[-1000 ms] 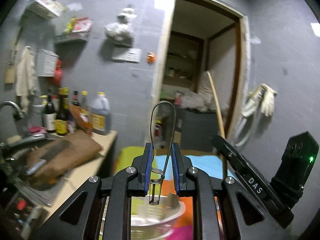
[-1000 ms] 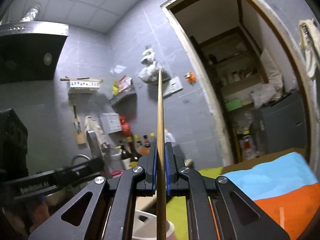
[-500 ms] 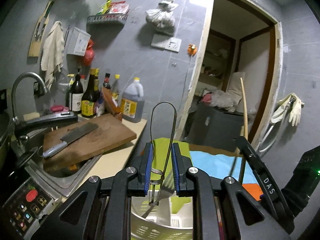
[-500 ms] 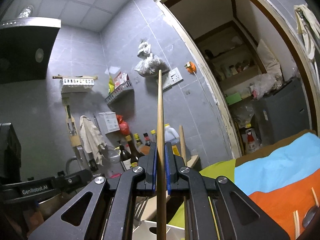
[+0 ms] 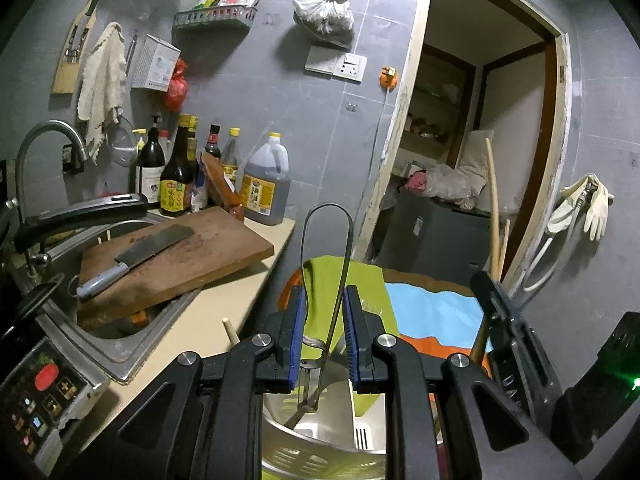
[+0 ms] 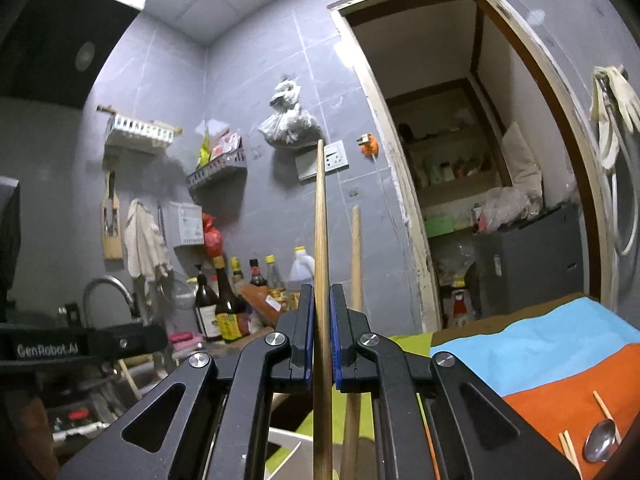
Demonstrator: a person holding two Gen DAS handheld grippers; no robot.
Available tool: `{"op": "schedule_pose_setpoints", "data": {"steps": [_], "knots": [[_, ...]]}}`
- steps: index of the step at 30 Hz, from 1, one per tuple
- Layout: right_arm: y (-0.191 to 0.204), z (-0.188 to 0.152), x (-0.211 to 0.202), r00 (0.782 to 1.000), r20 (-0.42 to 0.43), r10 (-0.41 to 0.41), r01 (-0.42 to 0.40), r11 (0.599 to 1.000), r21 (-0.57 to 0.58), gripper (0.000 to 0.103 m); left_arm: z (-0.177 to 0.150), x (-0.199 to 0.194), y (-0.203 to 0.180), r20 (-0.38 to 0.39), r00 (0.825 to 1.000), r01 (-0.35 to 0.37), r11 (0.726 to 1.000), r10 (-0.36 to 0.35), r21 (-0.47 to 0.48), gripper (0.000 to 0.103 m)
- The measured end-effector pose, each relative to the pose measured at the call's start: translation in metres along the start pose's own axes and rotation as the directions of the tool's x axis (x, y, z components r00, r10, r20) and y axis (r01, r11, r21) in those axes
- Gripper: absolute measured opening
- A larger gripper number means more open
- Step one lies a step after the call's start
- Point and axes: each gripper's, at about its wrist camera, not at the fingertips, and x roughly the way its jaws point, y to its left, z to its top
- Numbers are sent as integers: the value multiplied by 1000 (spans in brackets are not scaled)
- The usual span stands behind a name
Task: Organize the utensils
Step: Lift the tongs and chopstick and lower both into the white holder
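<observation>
A kitchen scene from two handheld grippers. The left gripper [image 5: 323, 334] is gripping a looped wire utensil [image 5: 326, 256] between its narrowed blue pads, the loop pointing up and the stem hanging down over a pale slotted utensil basket [image 5: 316, 460] that is sitting below the fingers. The right gripper [image 6: 321, 334] is clamping a long wooden chopstick [image 6: 321, 220] upright; a second chopstick [image 6: 355, 256] is standing just behind it. A metal spoon [image 6: 599, 444] is lying on the orange part of a striped cloth [image 6: 560, 360].
</observation>
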Motion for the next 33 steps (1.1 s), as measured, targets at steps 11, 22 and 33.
{"op": "schedule_pose_setpoints", "data": {"steps": [11, 22, 33], "knots": [[3, -14, 2, 998, -66, -12, 9, 998, -56, 6, -6, 4, -2, -33, 999, 1, 1000, 0, 13, 16], [0, -21, -2, 992, -129, 11, -20, 997, -72, 6, -9, 2, -2, -46, 999, 19, 1000, -19, -2, 16], [-1, -21, -8, 986, -165, 25, -40, 996, -85, 7, -9, 0, -2, -59, 997, 46, 999, -47, -4, 16]]}}
